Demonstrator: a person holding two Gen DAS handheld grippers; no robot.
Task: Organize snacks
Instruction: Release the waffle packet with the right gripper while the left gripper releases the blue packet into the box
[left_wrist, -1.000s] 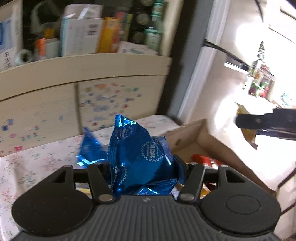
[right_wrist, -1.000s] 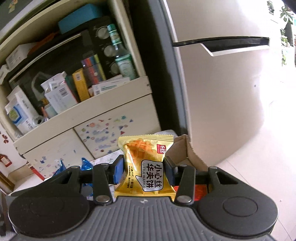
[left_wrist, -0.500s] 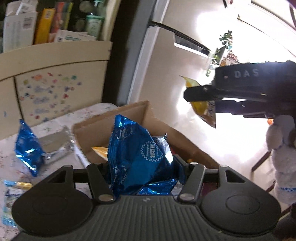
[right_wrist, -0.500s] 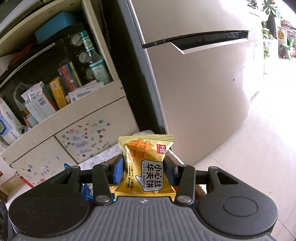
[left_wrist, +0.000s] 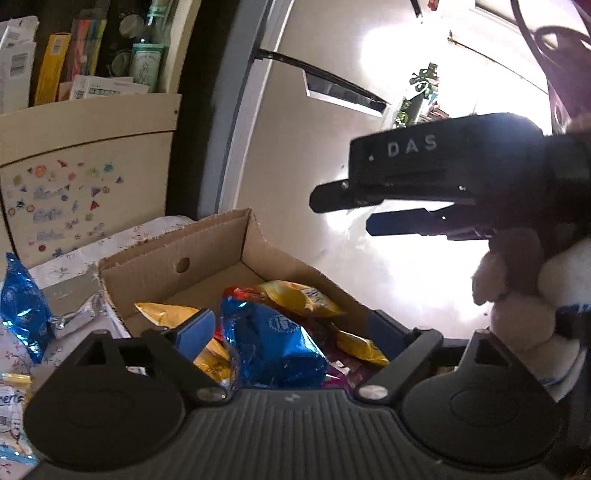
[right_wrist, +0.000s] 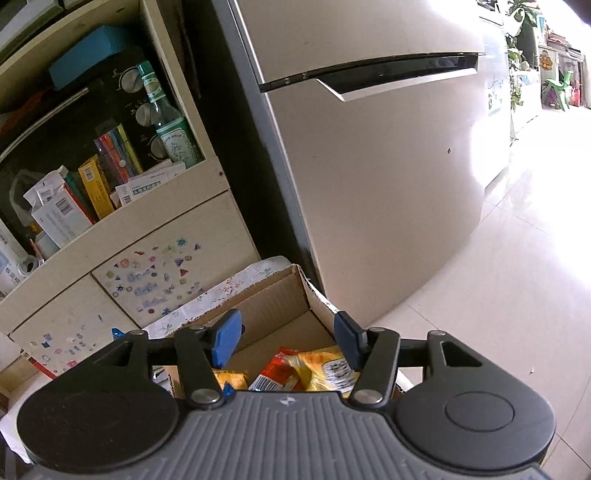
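A brown cardboard box (left_wrist: 221, 243) sits at the table's right end and holds several snack packs. The shiny blue pack (left_wrist: 273, 347) lies in it on yellow packs. My left gripper (left_wrist: 291, 328) is open above the box, its fingers apart from the blue pack. A yellow waffle pack (right_wrist: 325, 365) lies in the box (right_wrist: 280, 299) beside a red-and-yellow pack (right_wrist: 277, 373). My right gripper (right_wrist: 288, 336) is open and empty over the box. It also shows in the left wrist view (left_wrist: 343, 206), held above the box's right side.
Another blue pack (left_wrist: 22, 299) and other small snacks lie on the flowered tablecloth (left_wrist: 122, 240) left of the box. A beige shelf unit (right_wrist: 122, 221) with boxes and a green bottle (right_wrist: 170, 129) stands behind. A fridge (right_wrist: 369, 166) stands to the right.
Both grippers have opened. The blue pack has dropped from the left gripper into the box, and the yellow waffle pack has dropped from the right gripper into it.
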